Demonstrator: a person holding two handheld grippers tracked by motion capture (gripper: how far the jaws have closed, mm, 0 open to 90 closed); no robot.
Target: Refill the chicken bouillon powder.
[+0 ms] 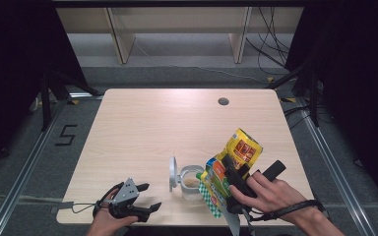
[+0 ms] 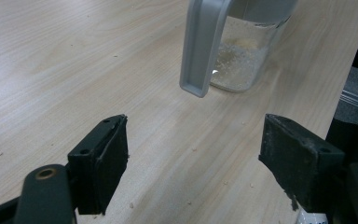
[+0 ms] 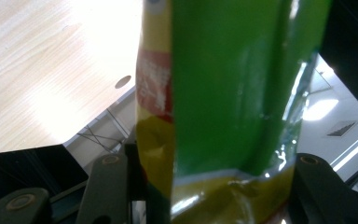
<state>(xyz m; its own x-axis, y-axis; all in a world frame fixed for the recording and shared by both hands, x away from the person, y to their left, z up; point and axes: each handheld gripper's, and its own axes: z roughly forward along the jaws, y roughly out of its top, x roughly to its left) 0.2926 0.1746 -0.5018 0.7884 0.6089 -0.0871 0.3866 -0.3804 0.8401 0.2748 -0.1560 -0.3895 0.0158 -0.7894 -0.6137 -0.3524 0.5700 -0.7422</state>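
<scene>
Over on the left, the left gripper (image 1: 145, 196) sits low at the near edge of the table (image 1: 142, 123), jaws spread wide with nothing between them, just bare wood. A bit to its right is a clear jar (image 1: 192, 183) with its grey lid (image 1: 173, 173) flipped open on the left side and some pale crumbs at the bottom. Right of that, the right gripper (image 1: 236, 172) has its jaws about half closed, clamped on a yellow and green bag (image 1: 231, 164). The bag is tilted, lifted off the table, its lower end just beside the jar.
</scene>
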